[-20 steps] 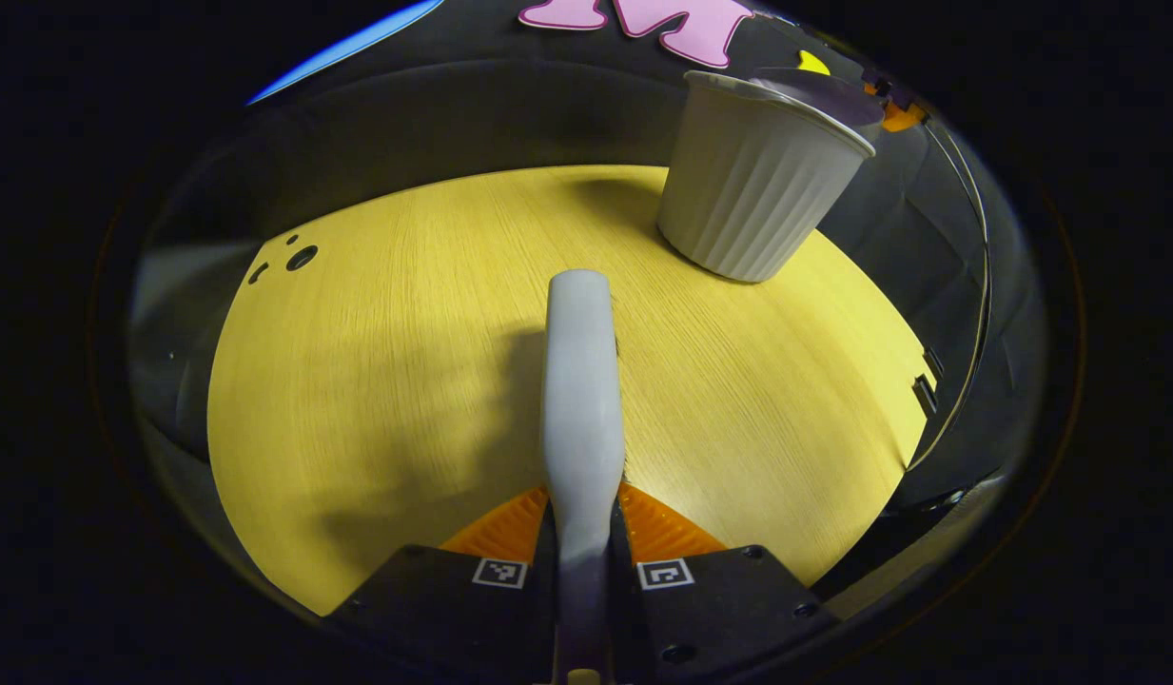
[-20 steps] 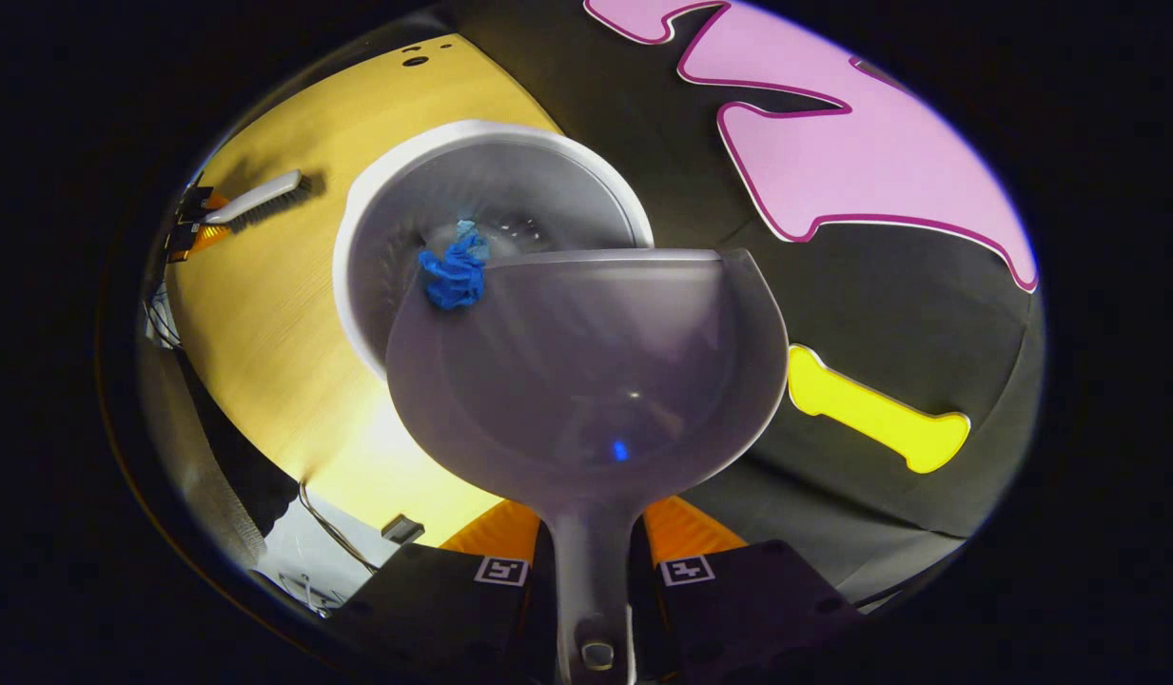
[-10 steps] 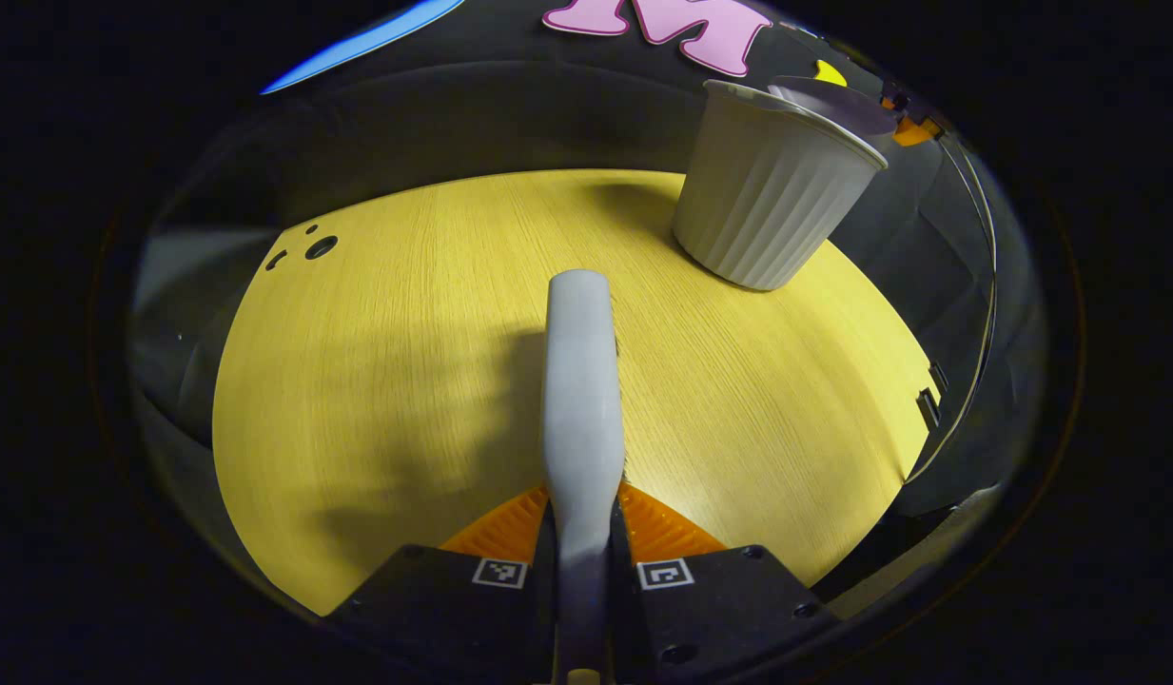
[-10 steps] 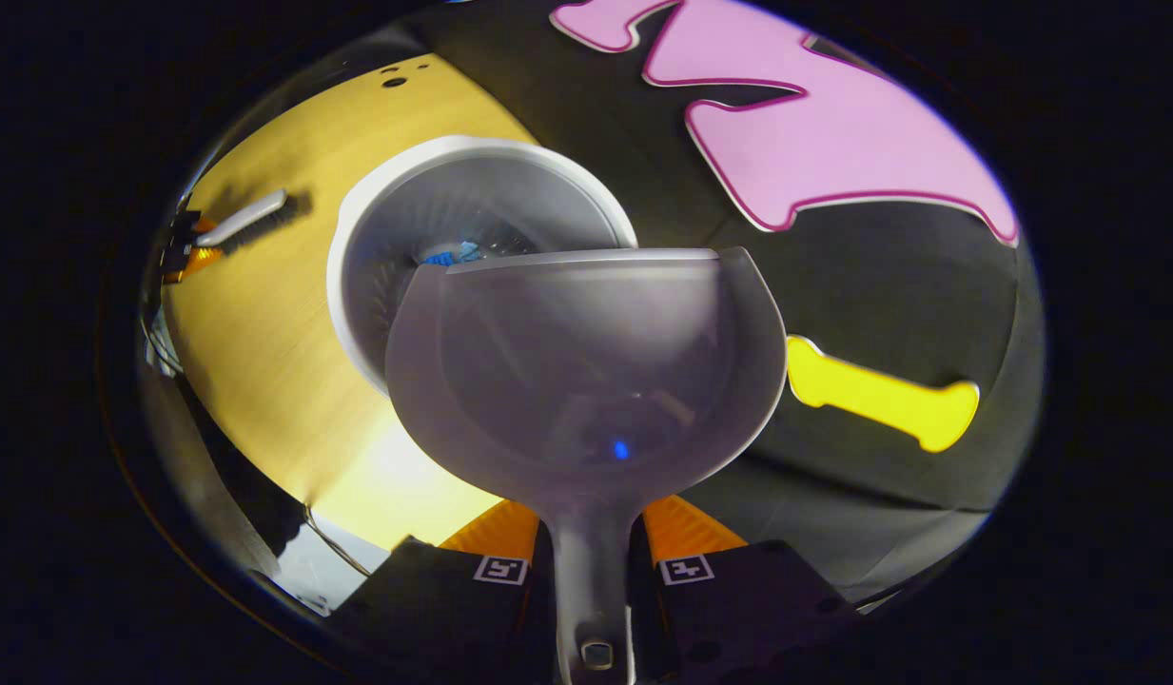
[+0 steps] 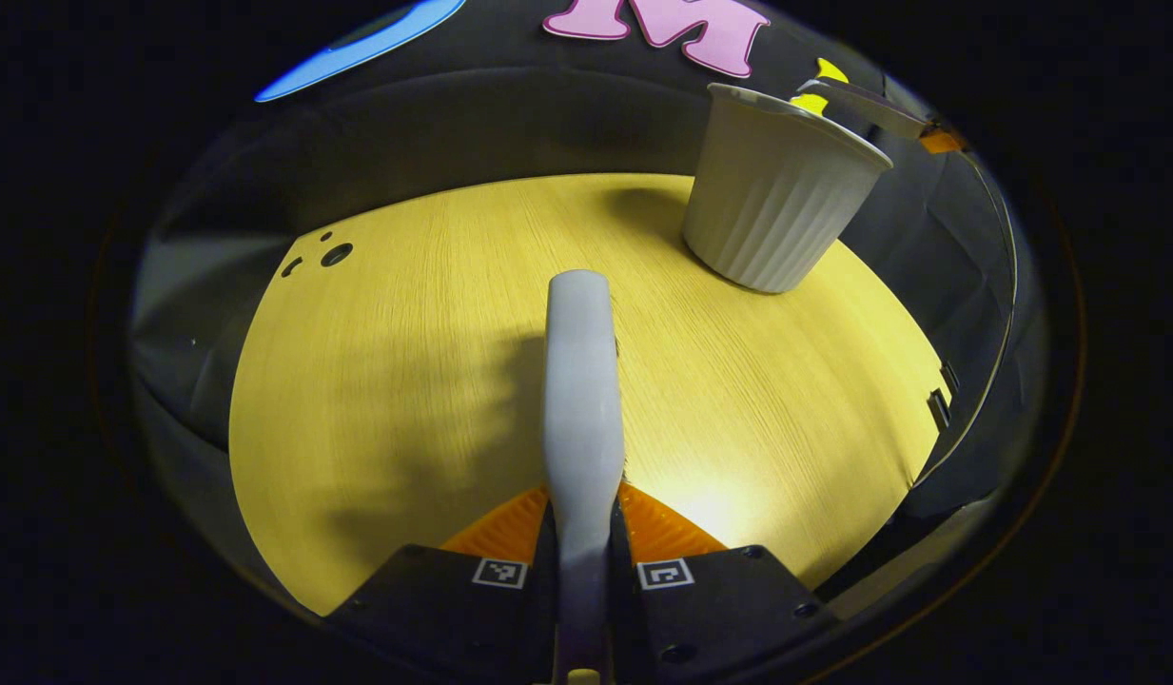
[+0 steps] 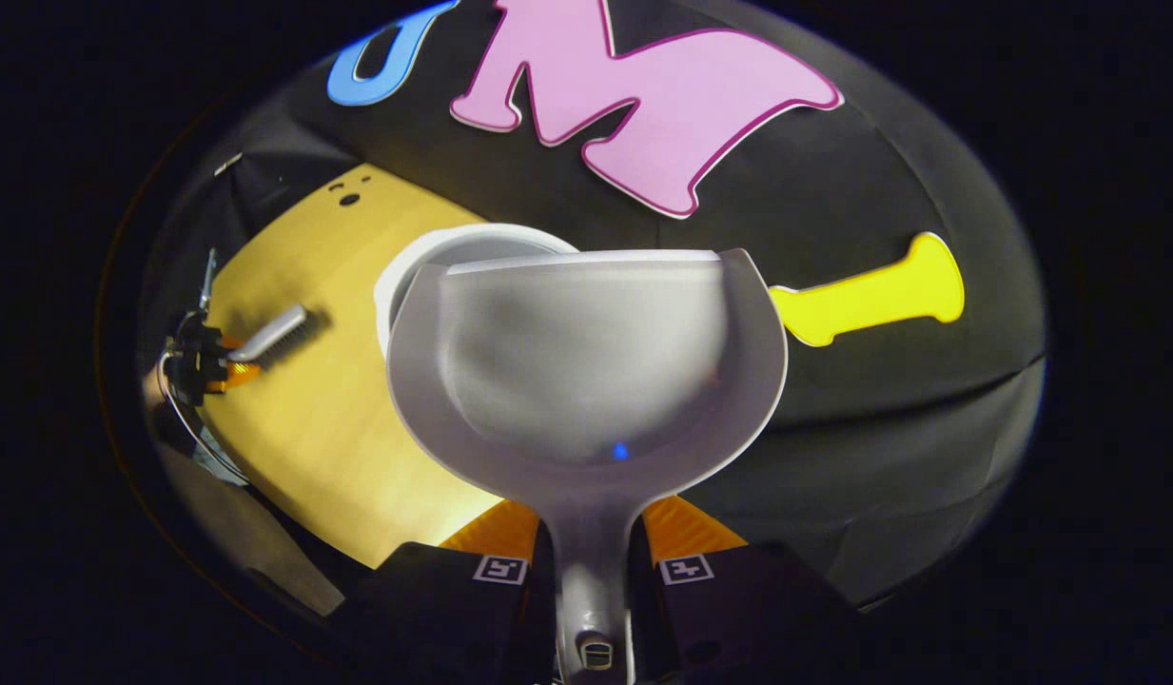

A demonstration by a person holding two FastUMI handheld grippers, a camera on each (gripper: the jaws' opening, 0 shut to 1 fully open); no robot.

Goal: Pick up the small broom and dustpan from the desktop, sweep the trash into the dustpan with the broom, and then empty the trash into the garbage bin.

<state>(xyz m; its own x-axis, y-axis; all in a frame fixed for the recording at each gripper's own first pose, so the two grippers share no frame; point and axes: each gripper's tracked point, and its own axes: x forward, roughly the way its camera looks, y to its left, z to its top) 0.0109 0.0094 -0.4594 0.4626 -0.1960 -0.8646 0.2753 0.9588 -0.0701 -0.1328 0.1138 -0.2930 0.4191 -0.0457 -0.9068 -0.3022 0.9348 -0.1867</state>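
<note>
In the left gripper view my left gripper (image 5: 583,533) is shut on the handle of the small grey broom (image 5: 580,381), which points forward low over the yellow desktop (image 5: 405,381). The white ribbed garbage bin (image 5: 776,200) stands at the far right of the desk, with the dustpan's edge (image 5: 867,100) above its rim. In the right gripper view my right gripper (image 6: 591,542) is shut on the handle of the grey dustpan (image 6: 586,371). The pan is held above the bin (image 6: 434,262), hiding most of it, and its bowl looks empty. Farther left, the broom (image 6: 272,333) and the left gripper (image 6: 201,362) are over the desk.
The desktop (image 6: 320,428) has small holes near its far left corner (image 5: 334,255). Black cloth wall rises behind the desk. Cables hang by the desk's right edge (image 5: 986,314).
The blue trash slid off the dustpan into the bin and is out of sight now. The dustpan has tipped back up and lifted. The broom stayed nearly still.
</note>
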